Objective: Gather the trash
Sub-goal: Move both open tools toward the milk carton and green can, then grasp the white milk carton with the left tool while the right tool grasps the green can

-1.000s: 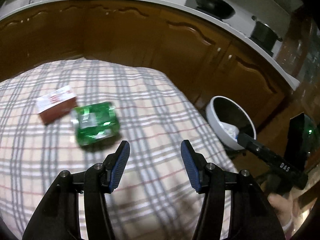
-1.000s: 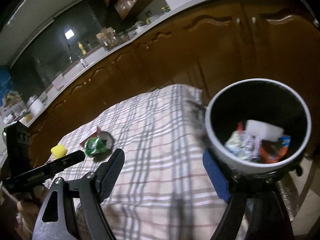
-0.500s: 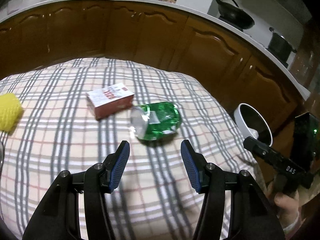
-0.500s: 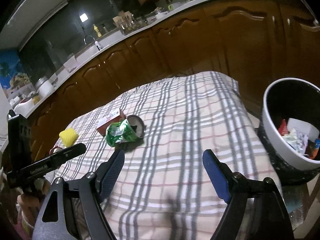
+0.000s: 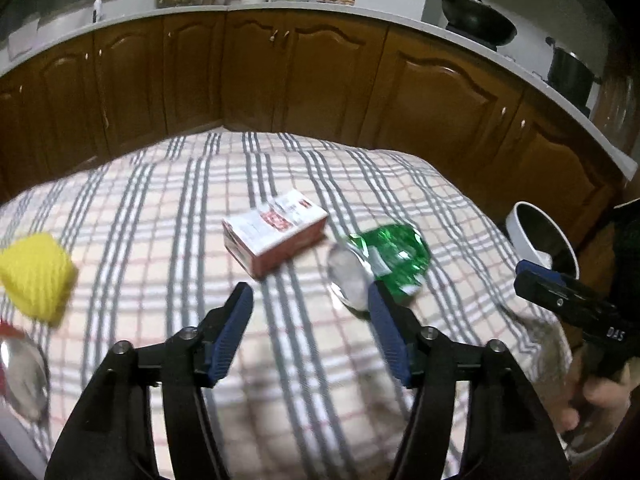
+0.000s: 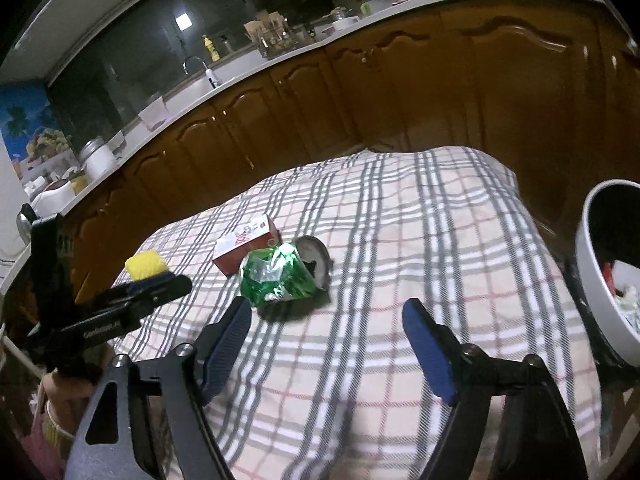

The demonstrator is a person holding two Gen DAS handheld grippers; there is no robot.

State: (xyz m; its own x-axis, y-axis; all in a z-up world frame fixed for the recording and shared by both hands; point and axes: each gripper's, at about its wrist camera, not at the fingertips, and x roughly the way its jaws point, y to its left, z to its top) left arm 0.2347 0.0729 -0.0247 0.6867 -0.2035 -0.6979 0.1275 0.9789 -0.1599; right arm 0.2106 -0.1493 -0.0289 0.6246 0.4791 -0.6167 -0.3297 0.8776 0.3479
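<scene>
We see a table under a plaid cloth (image 5: 160, 208) bearing a crushed green can (image 6: 280, 276), a red-and-white carton (image 5: 276, 232) just beside it, and a yellow object (image 5: 36, 276).

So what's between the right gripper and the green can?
Only bare checked cloth, in the right wrist view. The right gripper is open, the can ahead of its left finger.

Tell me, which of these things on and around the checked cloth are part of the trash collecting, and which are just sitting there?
Part of the job:
- crushed green can
- red and white carton
- white bin, already holding scraps
- left gripper and right gripper, both open

Just lying about:
- yellow knitted thing, which may not be trash
- wok and pot on the counter
</scene>
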